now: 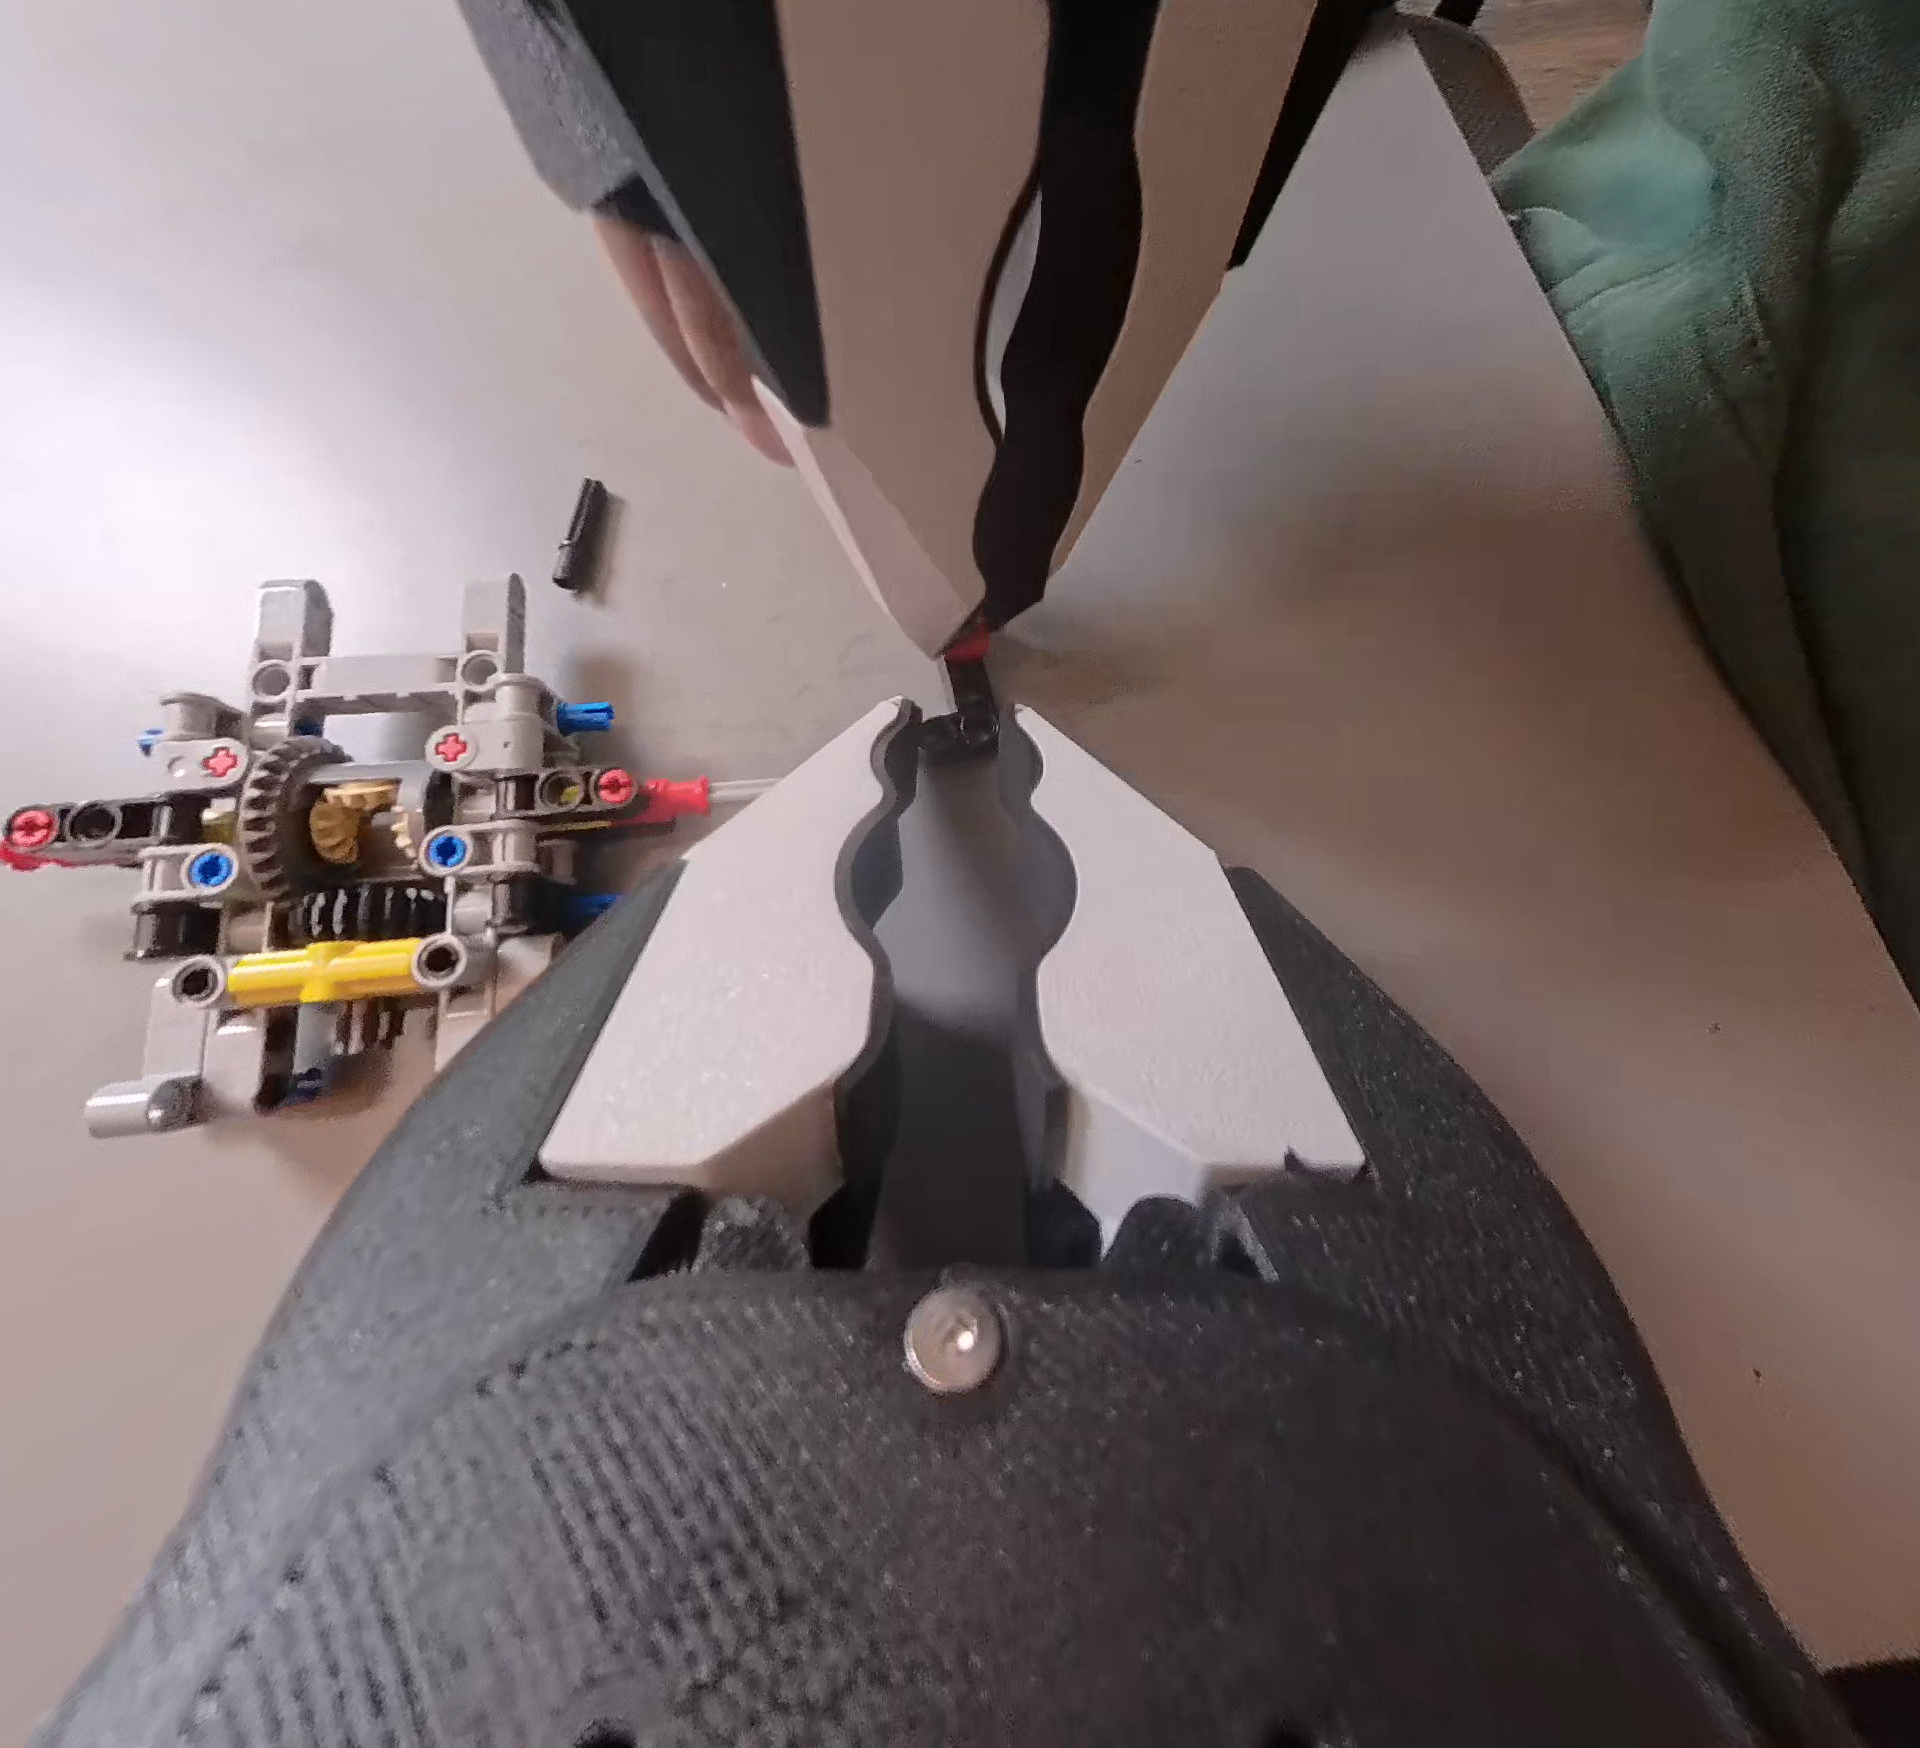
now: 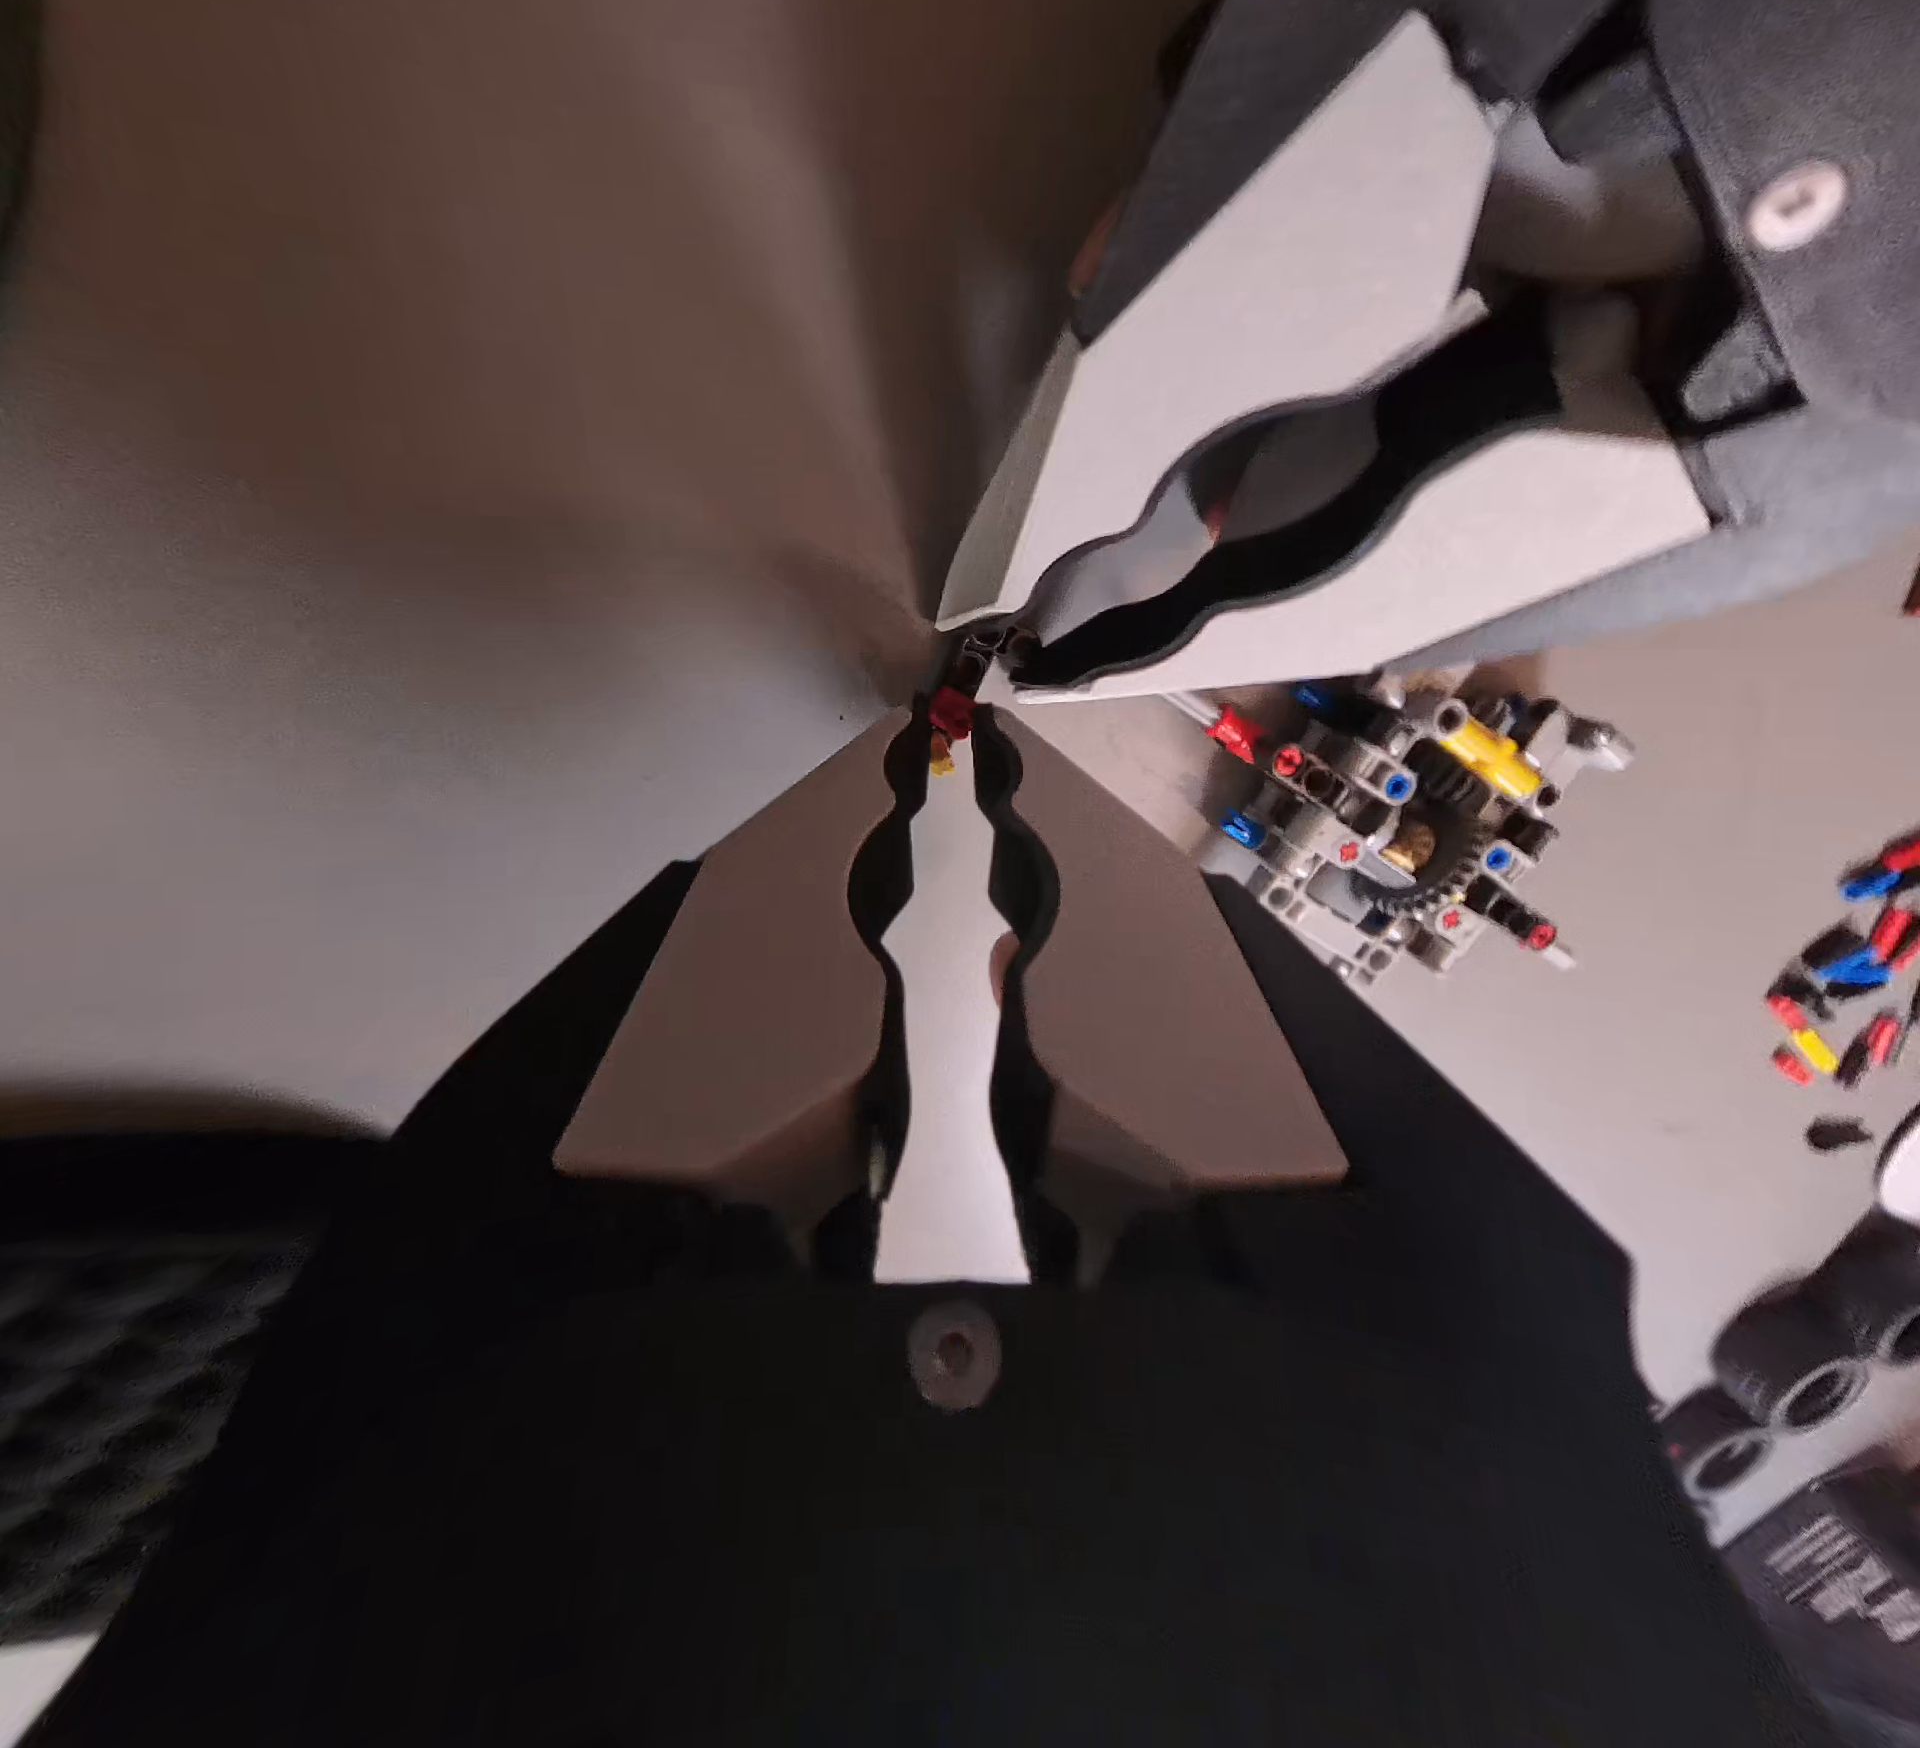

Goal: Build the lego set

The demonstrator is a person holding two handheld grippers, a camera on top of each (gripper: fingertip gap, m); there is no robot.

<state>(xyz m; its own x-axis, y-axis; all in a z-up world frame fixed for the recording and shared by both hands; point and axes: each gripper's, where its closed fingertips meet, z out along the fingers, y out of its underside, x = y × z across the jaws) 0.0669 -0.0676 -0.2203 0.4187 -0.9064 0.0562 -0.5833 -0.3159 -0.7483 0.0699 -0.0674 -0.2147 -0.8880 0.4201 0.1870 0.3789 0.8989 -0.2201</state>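
**Lighting and image quality, both wrist views**

Left wrist view: soft daylight from the upper left washes the table (image 1: 260,264) into pale glare; its right part falls warmer and darker. Wide-angle distortion bends the edges. The brick assembly (image 1: 343,846) is sharp; the green fabric (image 1: 1766,348) is soft. Right wrist view: dimmer, with the near gripper body almost black, a broad brown shadow above, and motion blur on the loose pieces (image 2: 1849,981) at right.

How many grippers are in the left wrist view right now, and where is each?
2. The left gripper reaches up from the bottom, shut on a small black angled connector. The right gripper comes down from the top, tips on a small red pin.
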